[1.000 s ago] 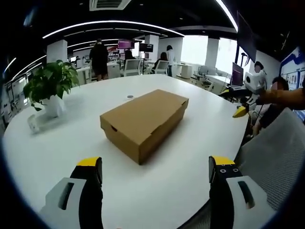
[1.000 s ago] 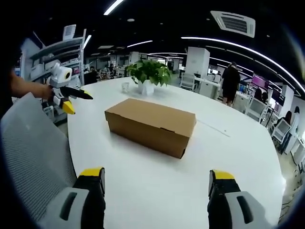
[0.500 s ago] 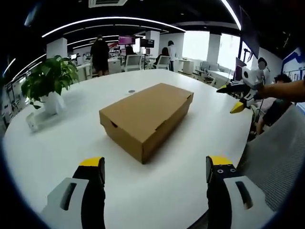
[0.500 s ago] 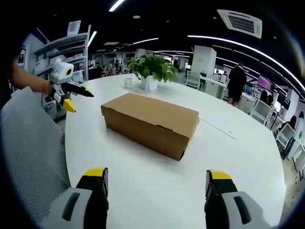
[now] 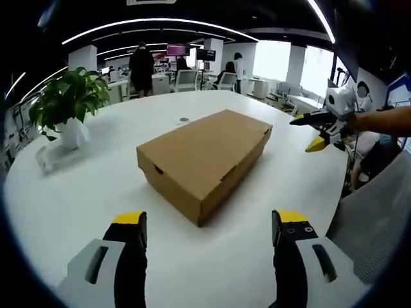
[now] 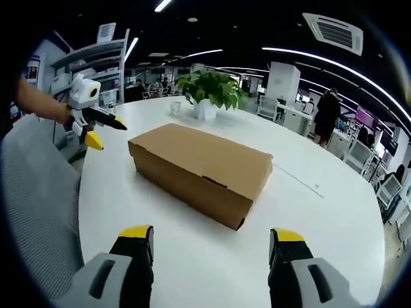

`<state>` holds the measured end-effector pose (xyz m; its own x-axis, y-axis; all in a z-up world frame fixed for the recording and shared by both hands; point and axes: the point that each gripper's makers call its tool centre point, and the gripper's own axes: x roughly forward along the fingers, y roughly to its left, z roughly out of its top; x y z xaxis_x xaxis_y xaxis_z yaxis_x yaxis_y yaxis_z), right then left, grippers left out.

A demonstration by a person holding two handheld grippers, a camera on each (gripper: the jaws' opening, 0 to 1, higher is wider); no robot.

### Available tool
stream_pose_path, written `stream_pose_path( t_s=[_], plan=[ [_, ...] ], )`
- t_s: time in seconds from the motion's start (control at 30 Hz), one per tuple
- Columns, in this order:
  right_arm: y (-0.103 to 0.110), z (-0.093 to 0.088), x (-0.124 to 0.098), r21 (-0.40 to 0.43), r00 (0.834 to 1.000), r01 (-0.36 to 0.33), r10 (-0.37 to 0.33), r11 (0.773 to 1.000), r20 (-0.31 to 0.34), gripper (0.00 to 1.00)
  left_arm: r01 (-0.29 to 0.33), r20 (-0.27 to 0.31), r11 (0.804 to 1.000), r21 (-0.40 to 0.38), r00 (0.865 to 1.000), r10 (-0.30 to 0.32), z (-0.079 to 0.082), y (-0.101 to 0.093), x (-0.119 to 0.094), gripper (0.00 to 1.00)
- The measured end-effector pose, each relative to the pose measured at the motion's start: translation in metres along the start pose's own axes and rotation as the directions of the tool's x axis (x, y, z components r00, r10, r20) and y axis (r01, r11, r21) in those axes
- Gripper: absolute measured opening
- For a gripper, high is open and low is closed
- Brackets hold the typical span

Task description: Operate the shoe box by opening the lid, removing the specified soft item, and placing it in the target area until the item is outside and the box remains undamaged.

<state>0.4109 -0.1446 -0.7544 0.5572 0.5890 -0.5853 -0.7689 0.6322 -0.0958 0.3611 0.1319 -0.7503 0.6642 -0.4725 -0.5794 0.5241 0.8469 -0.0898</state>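
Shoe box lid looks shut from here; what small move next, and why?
Probably bring the right gripper forward to the shoe box and set its open jaws at the lid's front lip. The lid is closed flat, both grippers are short of the box with jaws apart and empty, and the table between is bare.

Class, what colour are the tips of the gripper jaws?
Yellow, on black jaws. The left gripper shows it best in the left gripper view.

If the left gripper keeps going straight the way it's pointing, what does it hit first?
Most likely the shoe box. It lies closed on the table straight ahead of the open left gripper, its near corner roughly centred between the jaws. Only bare tabletop lies before it, though depth is hard to judge.
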Motion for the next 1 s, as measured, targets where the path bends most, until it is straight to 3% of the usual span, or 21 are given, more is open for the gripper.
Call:
stream_pose_path(
  t_s=[0.43, 0.73, 1.0],
  plan=[
    [-0.011, 0.012, 0.023, 0.019, 1.0, -0.019, 0.019, 1.0, -0.005, 0.66, 0.0, 0.009, 1.0, -0.002, 1.0, 0.0, 0.013, -0.004, 0.016, 0.75],
    [-0.011, 0.012, 0.038, -0.049, 0.996, -0.048, 0.044, 0.998, -0.073, 0.63, -0.022, 0.011, 0.999, -0.042, 1.0, 0.023, 0.017, 0.0, 0.031, 0.71],
    [-0.016, 0.012, 0.053, -0.041, 0.995, -0.042, 0.038, 0.998, -0.093, 0.62, -0.042, 0.007, 0.998, -0.05, 0.999, 0.042, 0.014, 0.0, 0.042, 0.7]
  ],
)
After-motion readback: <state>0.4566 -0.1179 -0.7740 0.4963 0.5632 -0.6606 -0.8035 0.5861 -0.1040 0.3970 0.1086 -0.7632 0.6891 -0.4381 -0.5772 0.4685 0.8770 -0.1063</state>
